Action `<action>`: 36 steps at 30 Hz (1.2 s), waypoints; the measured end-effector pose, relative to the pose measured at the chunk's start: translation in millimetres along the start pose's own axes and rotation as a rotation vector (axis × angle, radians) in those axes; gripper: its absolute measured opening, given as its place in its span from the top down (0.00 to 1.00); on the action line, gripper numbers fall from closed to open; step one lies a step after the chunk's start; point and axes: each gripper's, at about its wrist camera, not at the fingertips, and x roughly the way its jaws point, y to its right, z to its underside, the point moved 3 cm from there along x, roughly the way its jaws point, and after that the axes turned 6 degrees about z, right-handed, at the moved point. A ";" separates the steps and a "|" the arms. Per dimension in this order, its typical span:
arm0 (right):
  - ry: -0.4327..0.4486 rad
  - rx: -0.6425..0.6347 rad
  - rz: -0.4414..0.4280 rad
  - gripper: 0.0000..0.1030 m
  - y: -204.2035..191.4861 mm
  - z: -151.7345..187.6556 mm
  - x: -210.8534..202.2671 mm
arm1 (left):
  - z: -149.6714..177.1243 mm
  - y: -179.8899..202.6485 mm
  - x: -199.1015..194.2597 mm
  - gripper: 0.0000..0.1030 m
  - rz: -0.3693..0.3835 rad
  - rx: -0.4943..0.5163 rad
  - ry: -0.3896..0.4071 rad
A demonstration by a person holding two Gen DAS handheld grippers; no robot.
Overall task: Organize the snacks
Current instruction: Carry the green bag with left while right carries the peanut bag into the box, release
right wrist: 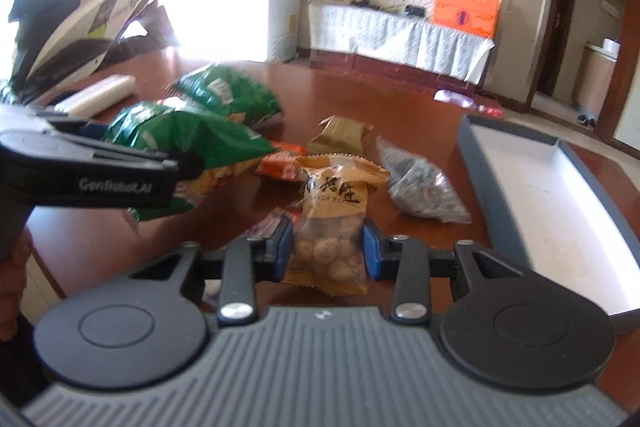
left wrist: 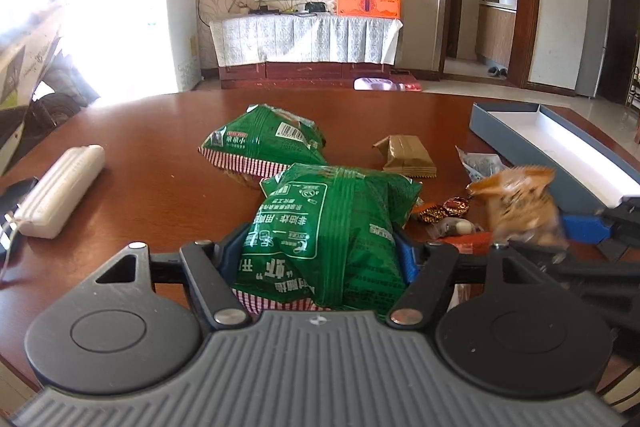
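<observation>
On the brown table [left wrist: 140, 155], two snack packets are gripped, one by each gripper.

At lower centre of the left wrist view, a green snack bag [left wrist: 324, 231] is pressed between the blue pads of the left gripper [left wrist: 322, 259], whose jaws are held fairly wide around it. At lower centre of the right wrist view, a tan peanut packet [right wrist: 330, 227] is clamped by the right gripper [right wrist: 329, 247], its jaws narrowed onto it. A second green bag [left wrist: 264, 143], a gold packet [left wrist: 406, 155] and small wrapped candies [left wrist: 444, 211] are spread beyond. A grey tray [right wrist: 472, 143] is seen at right.
</observation>
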 end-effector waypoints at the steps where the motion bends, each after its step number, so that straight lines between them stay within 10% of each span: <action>1: 0.007 0.008 0.002 0.62 3.0 -1.7 -1.4 | -0.9 1.4 -0.9 0.28 0.000 0.010 0.007; 17: 0.105 0.079 0.055 0.62 49.9 -21.4 -17.9 | -26.1 41.0 2.8 0.28 0.032 0.115 0.106; 36: 0.079 0.122 0.230 0.62 145.5 2.4 -22.4 | -74.9 178.5 86.5 0.28 0.220 0.131 0.173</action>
